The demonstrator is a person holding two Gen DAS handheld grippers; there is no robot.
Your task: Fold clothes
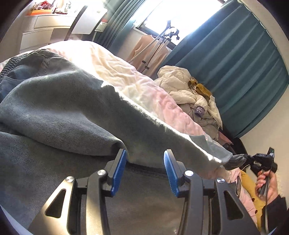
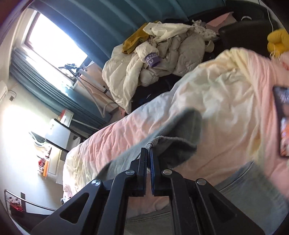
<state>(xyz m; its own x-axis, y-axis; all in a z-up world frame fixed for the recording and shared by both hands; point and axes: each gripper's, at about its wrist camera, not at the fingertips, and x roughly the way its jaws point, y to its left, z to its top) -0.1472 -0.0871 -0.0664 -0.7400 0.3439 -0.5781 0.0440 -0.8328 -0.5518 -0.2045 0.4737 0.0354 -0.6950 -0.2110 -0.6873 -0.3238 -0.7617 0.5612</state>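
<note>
Blue pads of the left gripper (image 1: 146, 170) stand apart over grey jeans (image 1: 54, 112) spread on the pink quilt (image 1: 144, 85). Right gripper (image 2: 148, 153) pinches a leg hem, apparently lifted. Heavy, limp denim; grip seams, hems or waistband.

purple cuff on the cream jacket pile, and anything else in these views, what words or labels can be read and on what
"AN" over "YU": white letters on the purple cuff of the cream jacket; folds cut off the rest, and the right wrist view shows it sideways as "ANG" and "U".
Phone screen on the bedspread: colours only, too blurred to read.
Items on the desk: too small to read.
Grey trousers: no label showing.
</note>
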